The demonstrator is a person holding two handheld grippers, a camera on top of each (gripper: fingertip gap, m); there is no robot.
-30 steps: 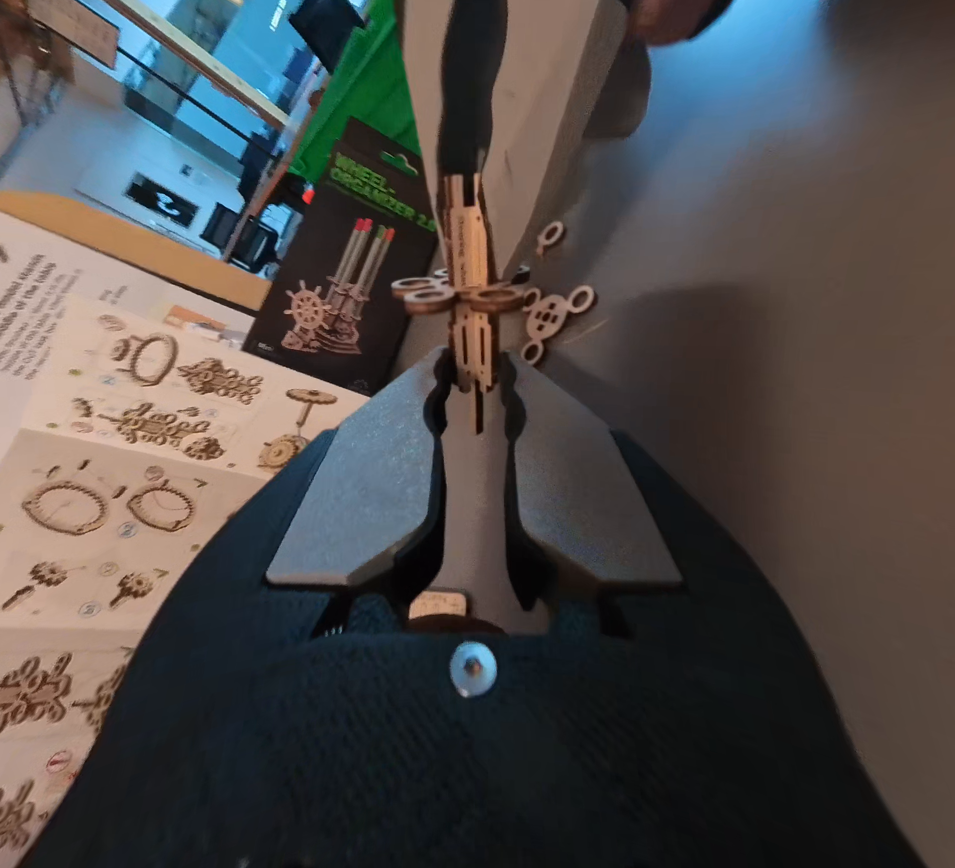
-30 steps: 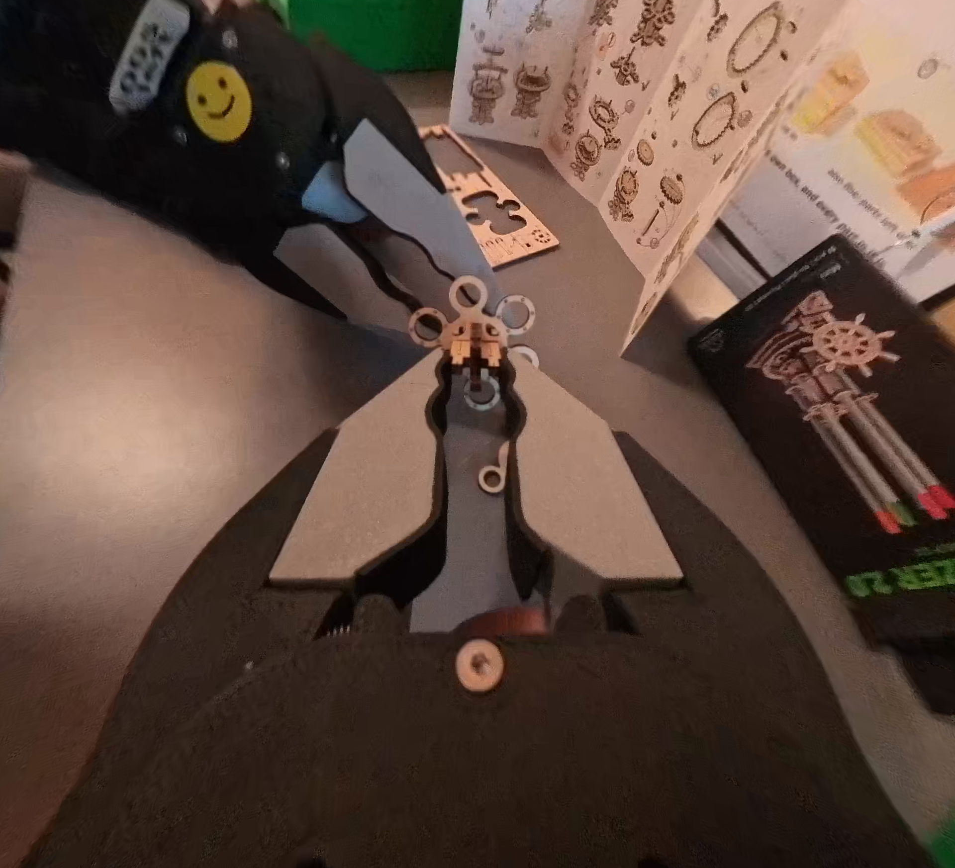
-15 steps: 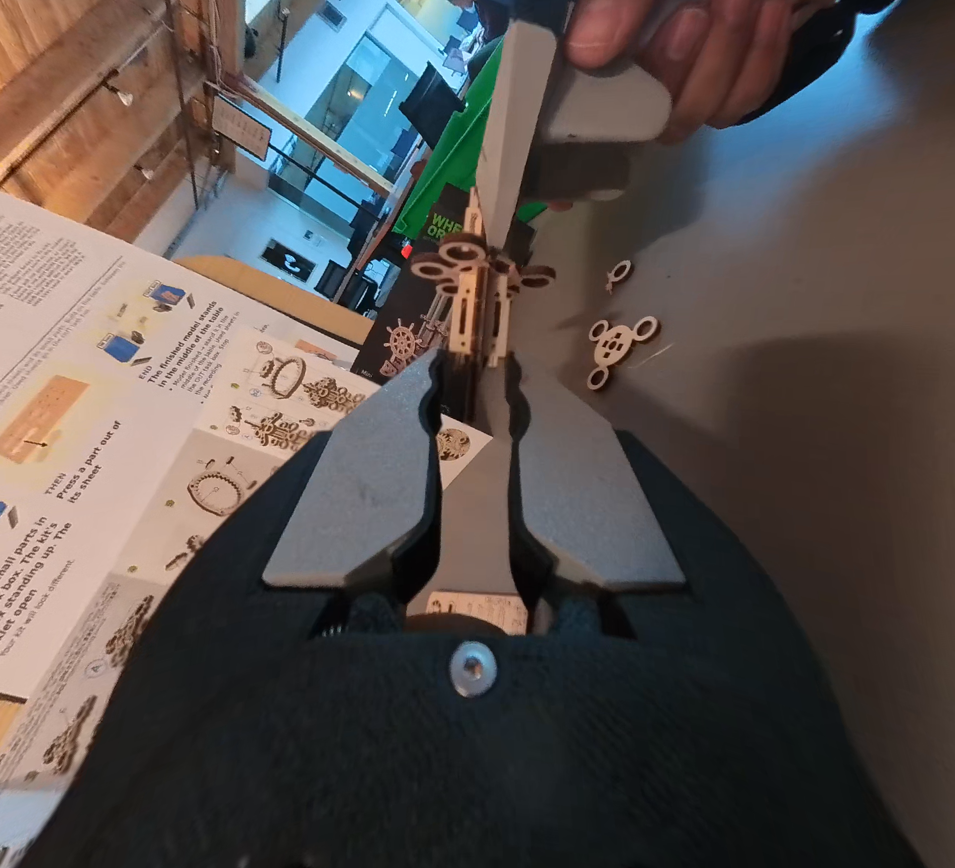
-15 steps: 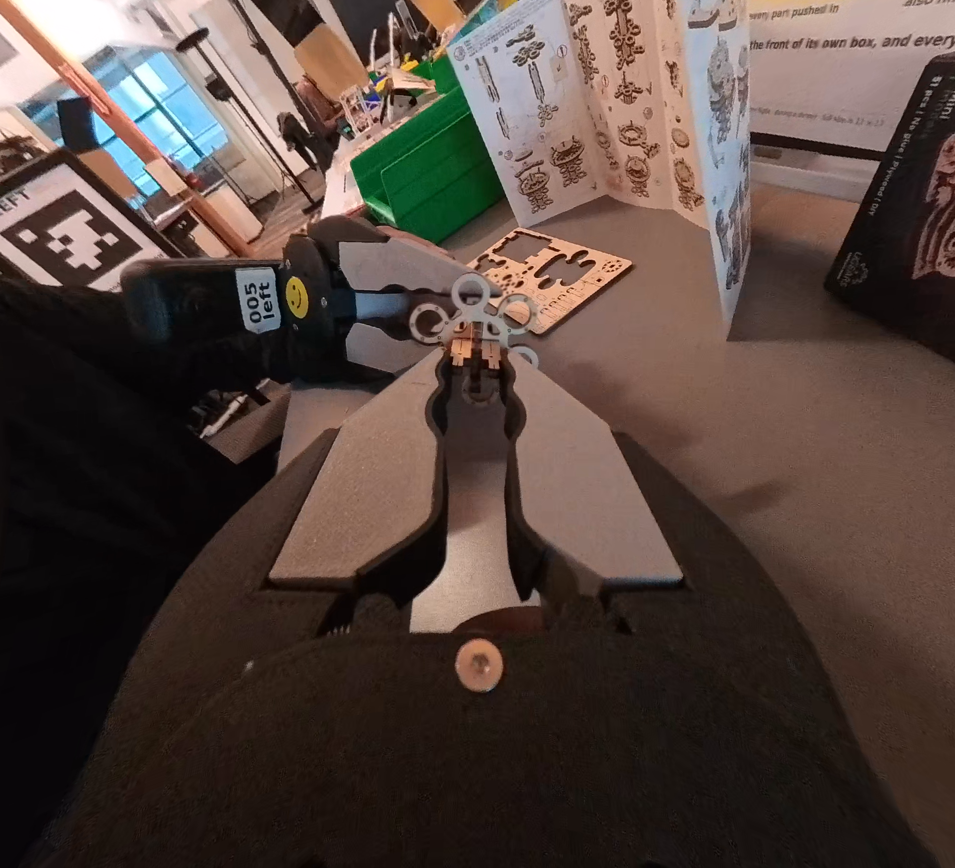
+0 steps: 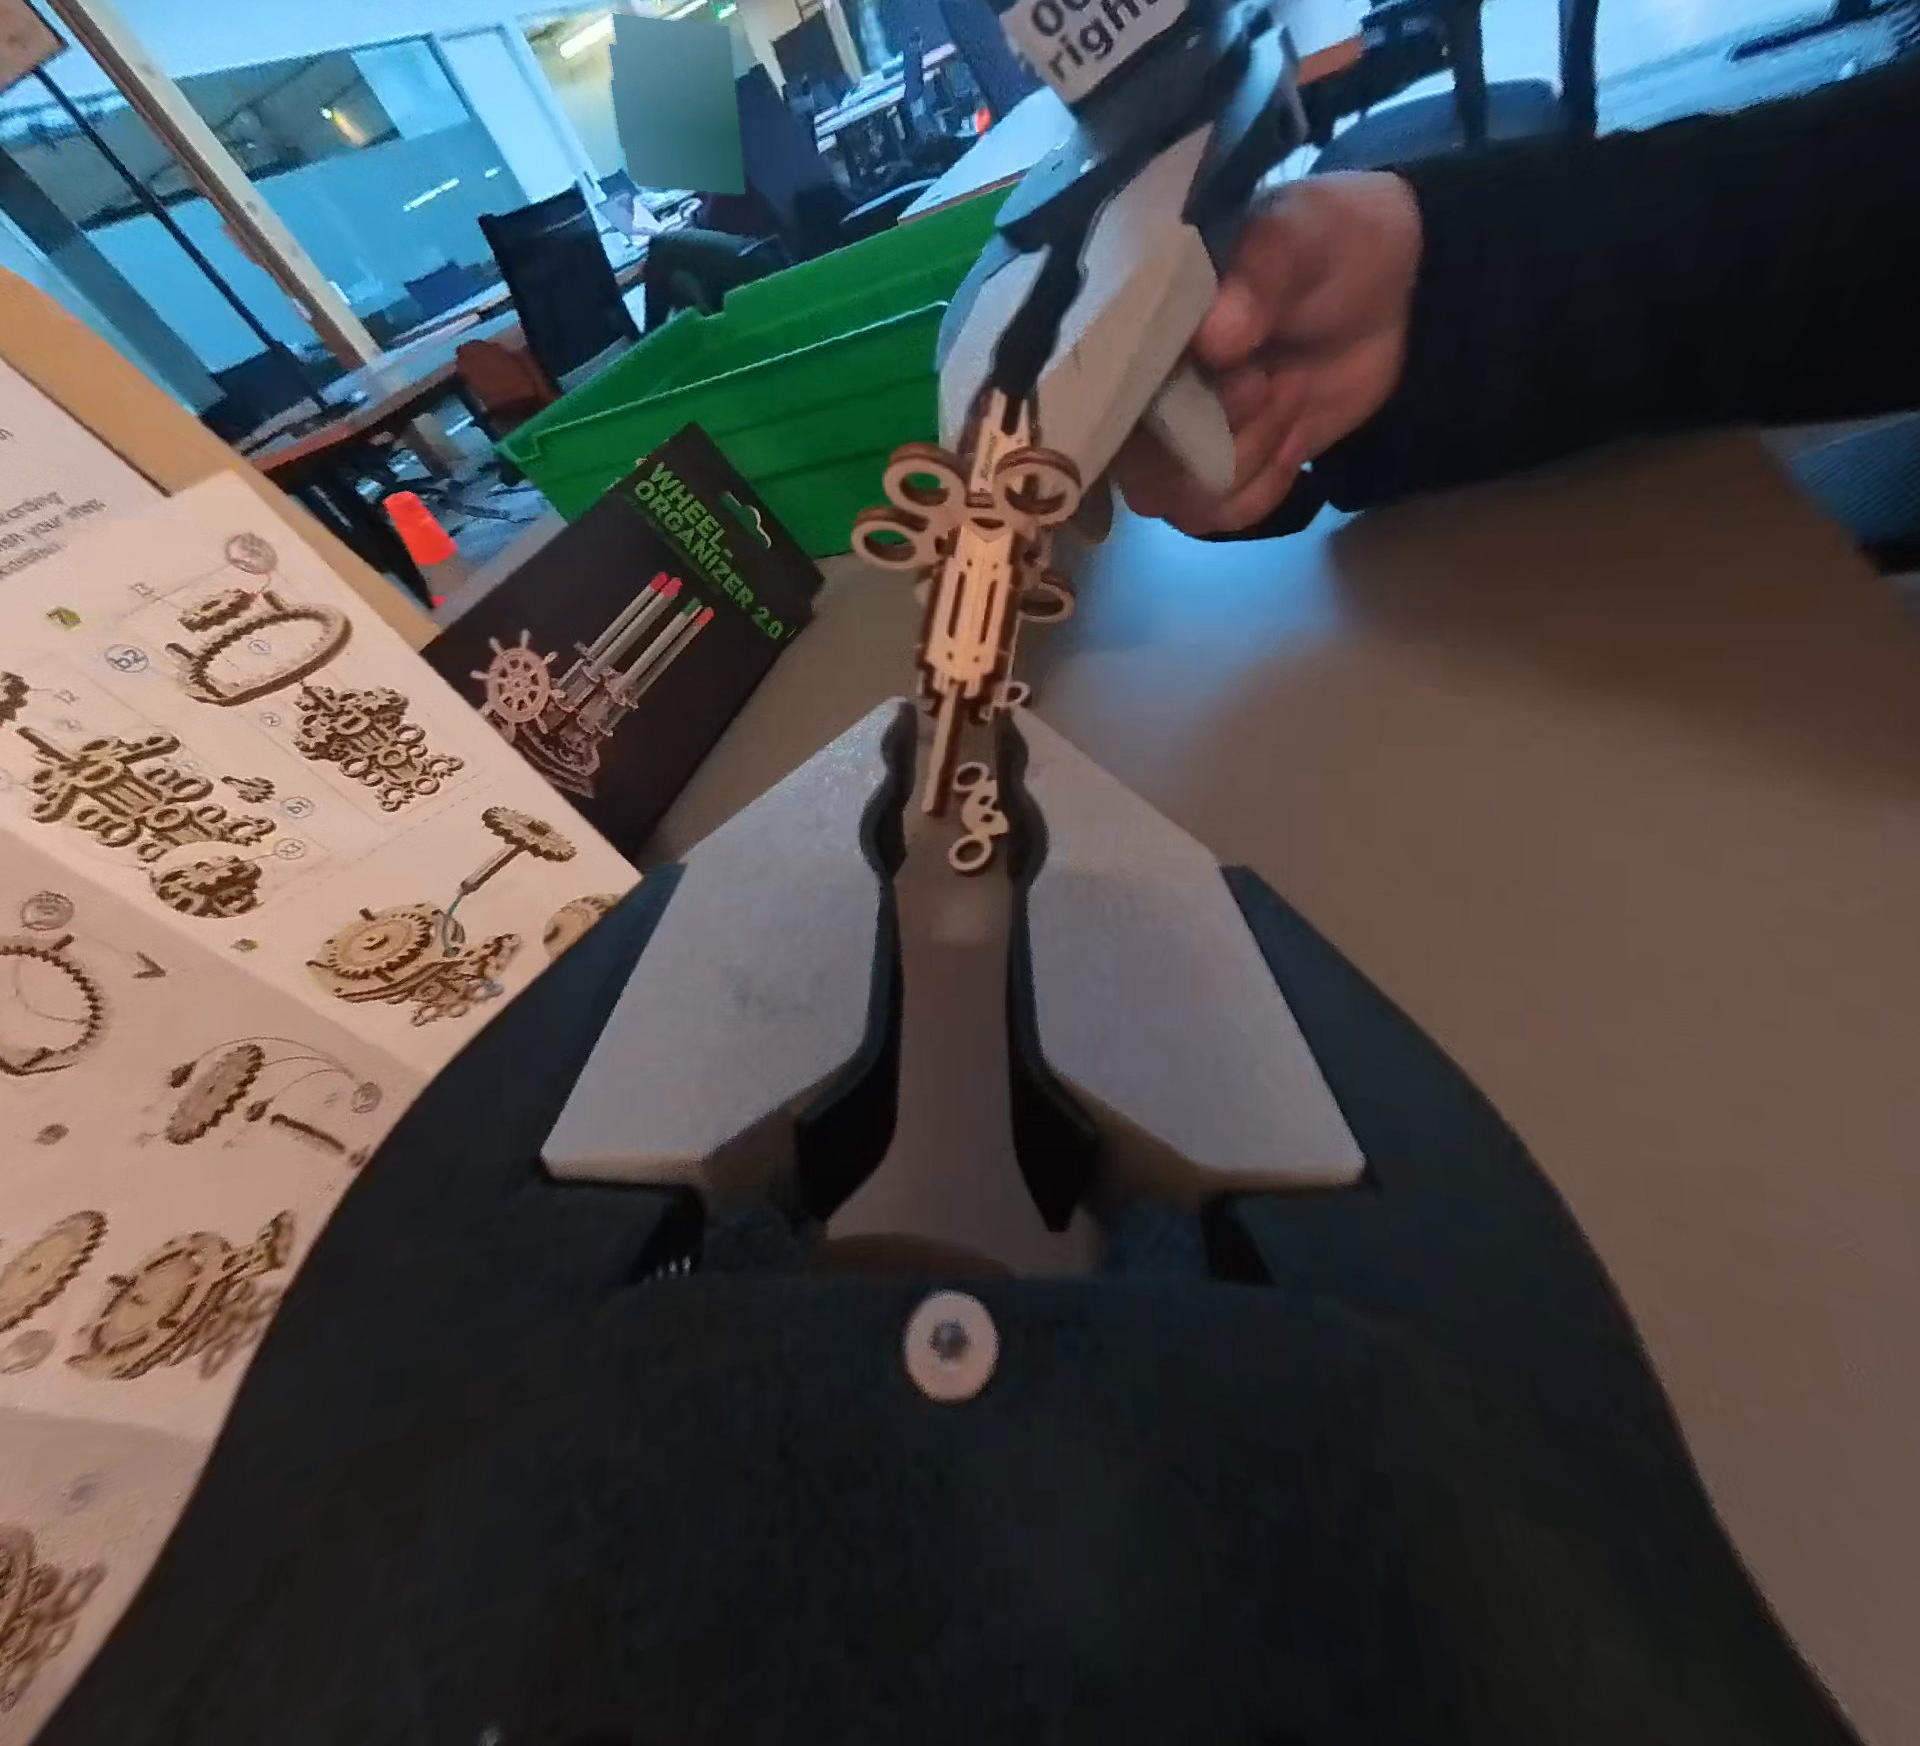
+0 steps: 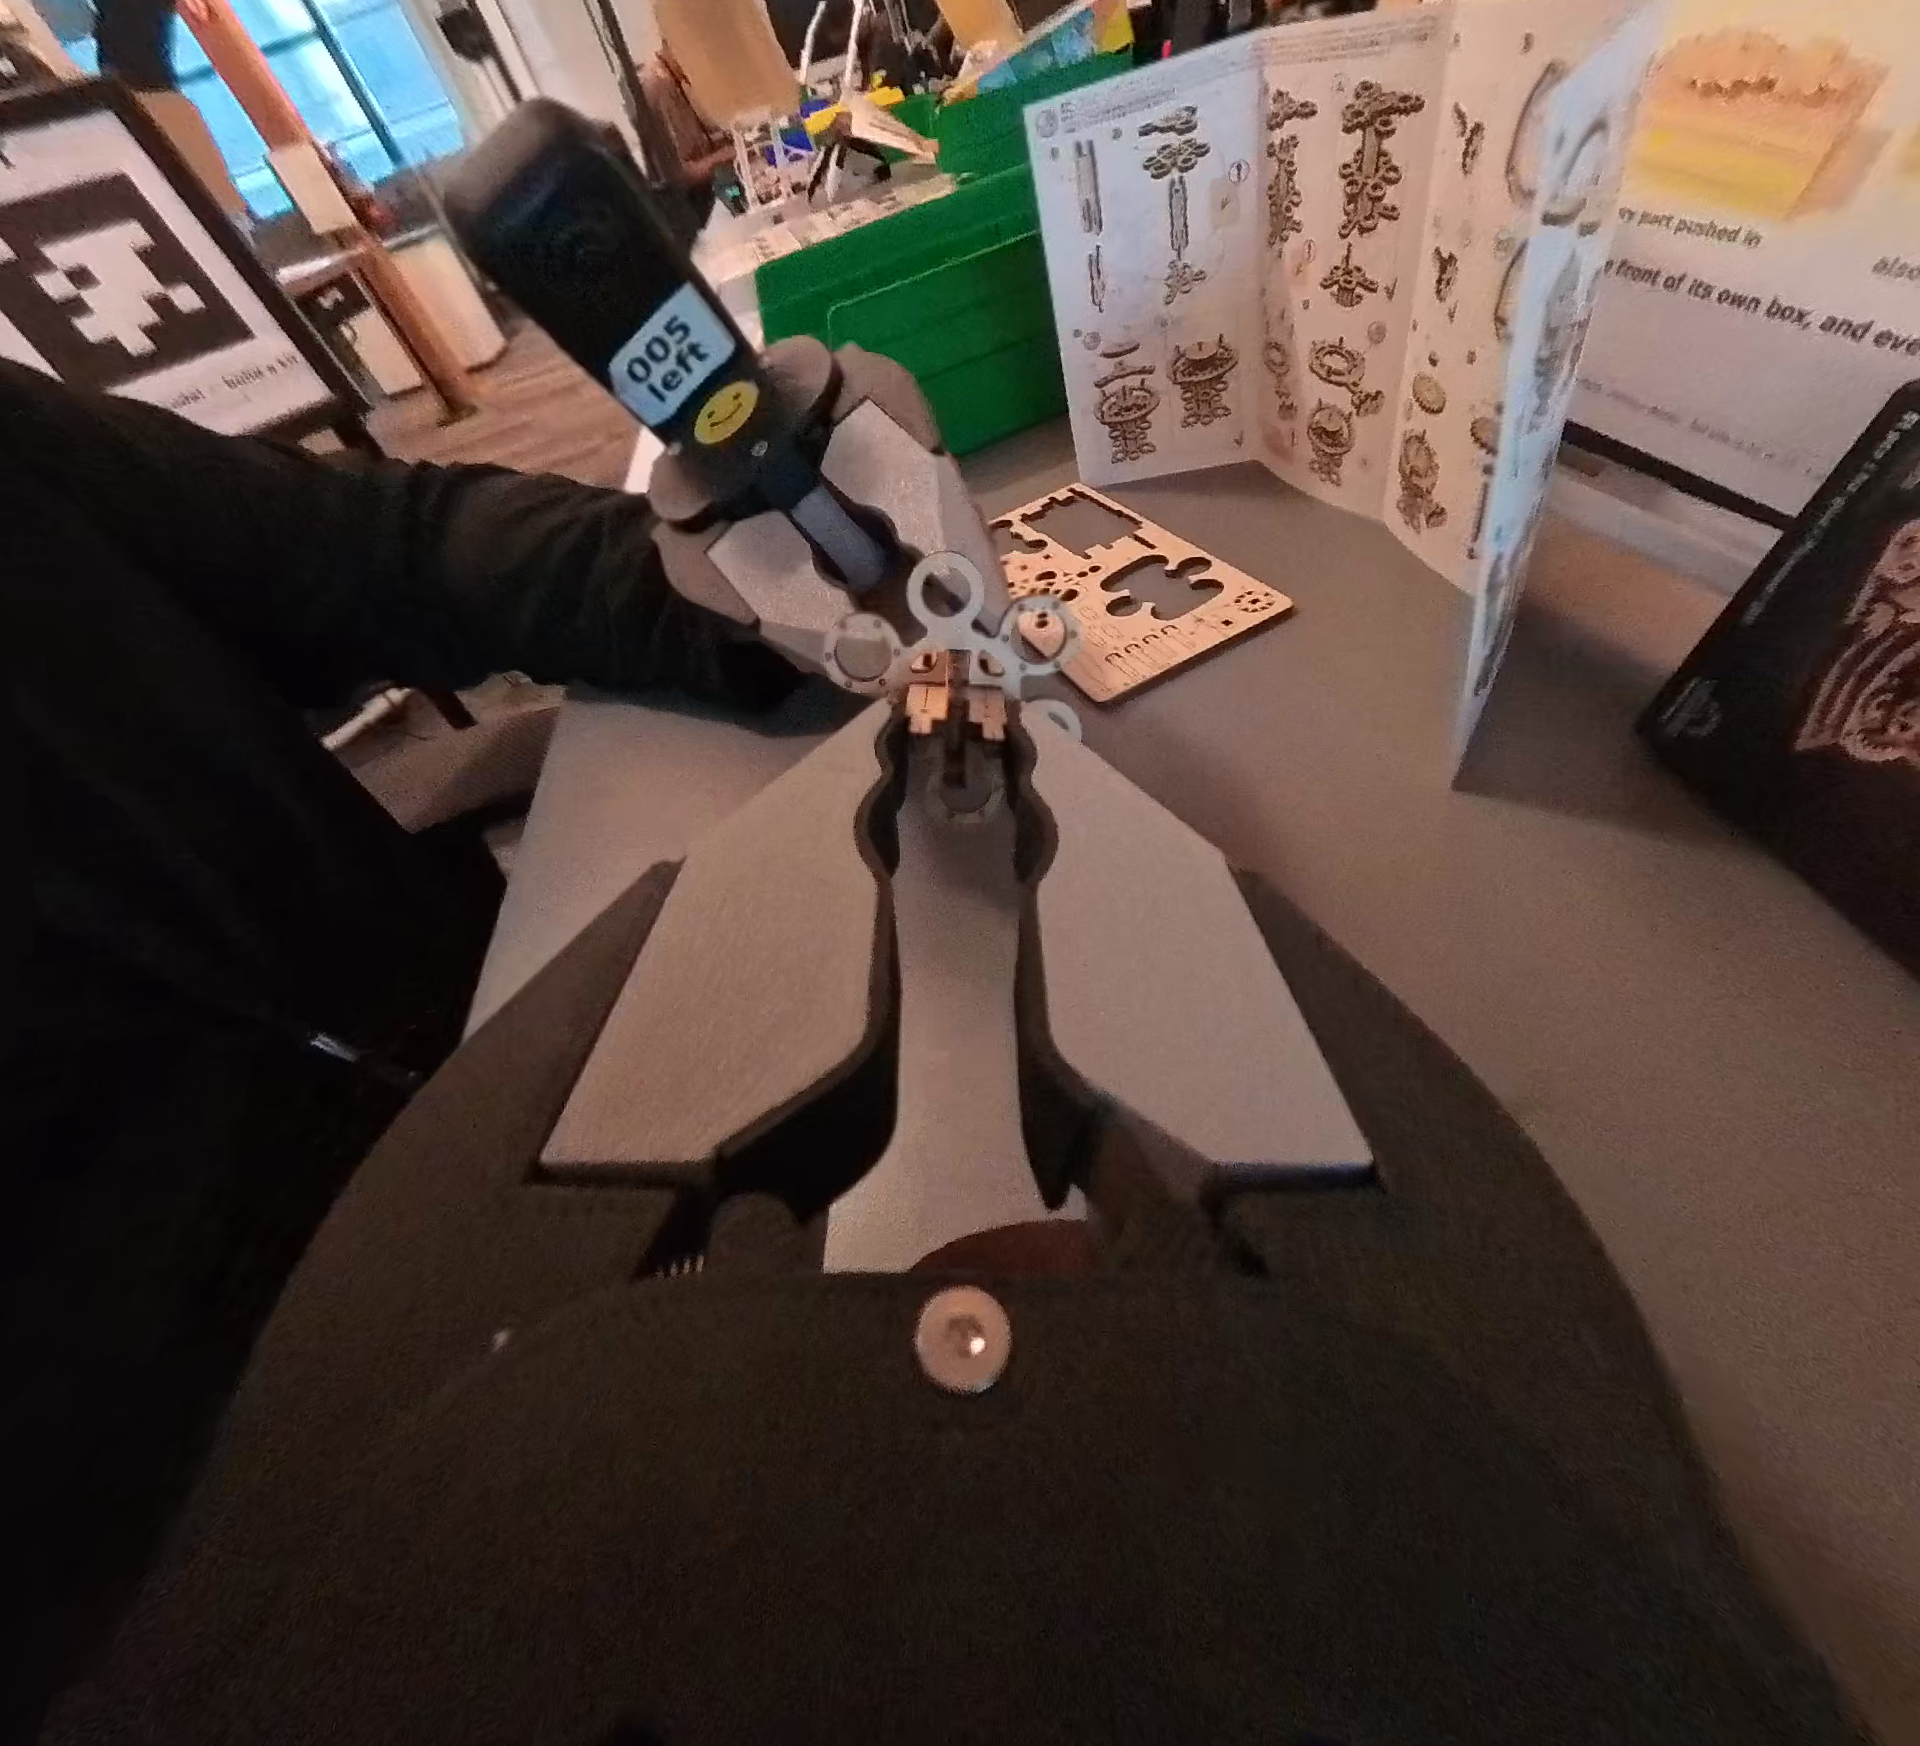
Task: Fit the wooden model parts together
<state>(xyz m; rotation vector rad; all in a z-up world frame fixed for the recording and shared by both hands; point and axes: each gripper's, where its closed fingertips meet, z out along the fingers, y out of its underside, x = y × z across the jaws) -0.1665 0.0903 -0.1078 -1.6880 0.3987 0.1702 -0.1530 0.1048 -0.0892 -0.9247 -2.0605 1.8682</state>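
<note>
The grey bench [image 5: 1507, 813] carried a folded instruction sheet [image 6: 1299, 262], a black product box [image 5: 634, 647] and, farther back, a green bin [image 5: 769, 387]. A punched-out wooden sheet [image 6: 1132, 595] lay flat near the instructions. Above the bench, the right tool [image 5: 1003, 392] was clamped on the top of the wooden model assembly [image 5: 971, 595], holding it in the air. The left tool [image 5: 961, 740] stood slightly parted around the assembly's lower stem; whether it pinched it could not be told. A small loose ringed piece [image 5: 977, 829] lay on the bench below.
</note>
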